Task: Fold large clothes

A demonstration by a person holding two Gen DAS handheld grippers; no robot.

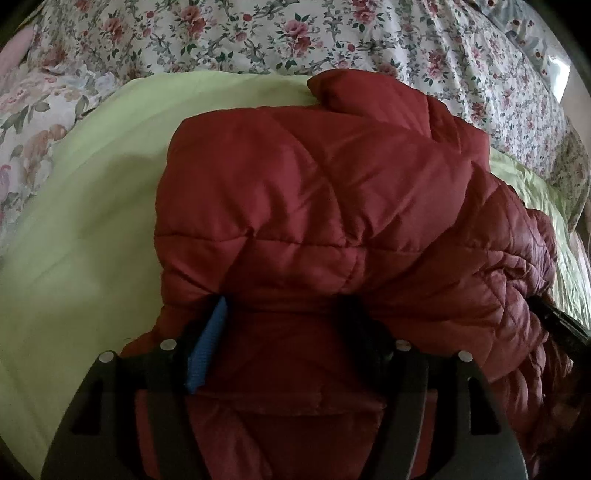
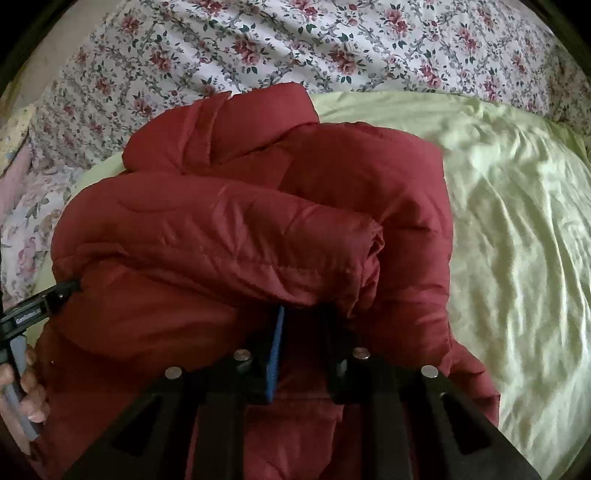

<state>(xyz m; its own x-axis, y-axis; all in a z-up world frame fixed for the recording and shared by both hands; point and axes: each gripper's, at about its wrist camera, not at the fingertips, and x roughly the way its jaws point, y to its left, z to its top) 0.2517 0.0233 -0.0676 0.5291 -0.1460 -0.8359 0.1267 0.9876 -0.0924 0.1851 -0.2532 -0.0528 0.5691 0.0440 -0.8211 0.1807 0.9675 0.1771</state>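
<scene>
Garment: a dark red quilted puffer jacket (image 1: 314,206) lies bunched and partly folded on a pale green bedsheet (image 1: 81,229), which is spread over a white bed cover printed with red roses (image 1: 258,33).

Left tool (image 1: 288,325): its jaws stand apart, with a thick roll of the jacket's padding between them; the blue pad (image 1: 207,347) on one finger lies beside the fabric, and whether it presses cannot be told.

Right tool (image 2: 306,332): its jaws are drawn close together, pinched on a folded edge of the red jacket that overhangs the fingertips.

Left wrist view only: the jacket's far side trails off to the right in finer, purplish quilting; the black tip of the other tool pokes in at the right edge; the green sheet looks smooth on the left.

Right wrist view only: a rolled sleeve end shows its open cuff (image 2: 376,240); the green sheet on the right is heavily creased; at the left edge a hand (image 2: 26,391) grips the grey handle of the other tool.
</scene>
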